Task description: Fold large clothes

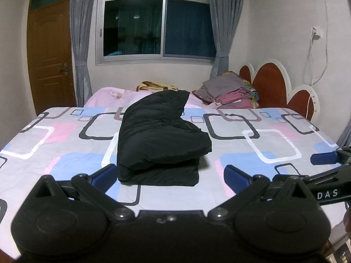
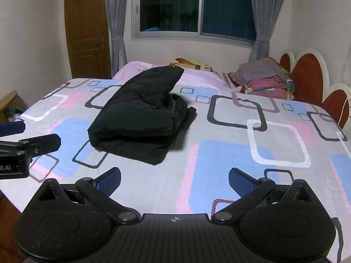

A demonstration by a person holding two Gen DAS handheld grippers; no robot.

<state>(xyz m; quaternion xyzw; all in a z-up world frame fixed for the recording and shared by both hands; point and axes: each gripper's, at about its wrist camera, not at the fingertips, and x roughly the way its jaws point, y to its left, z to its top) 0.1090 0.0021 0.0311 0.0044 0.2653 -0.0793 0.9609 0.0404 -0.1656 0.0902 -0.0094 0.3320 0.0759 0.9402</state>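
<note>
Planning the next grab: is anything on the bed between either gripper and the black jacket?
Nothing visible is. Only bare patterned bedsheet lies between the open left gripper and the black jacket, and between the open right gripper and it. The stacked clothes sit far behind.

White letters "DAS" stood on black body of right gripper (image 1: 324, 166), seen in left wrist view. "ot.AI", start cut off, stood on left gripper (image 2: 33, 135) body, right wrist view.
</note>
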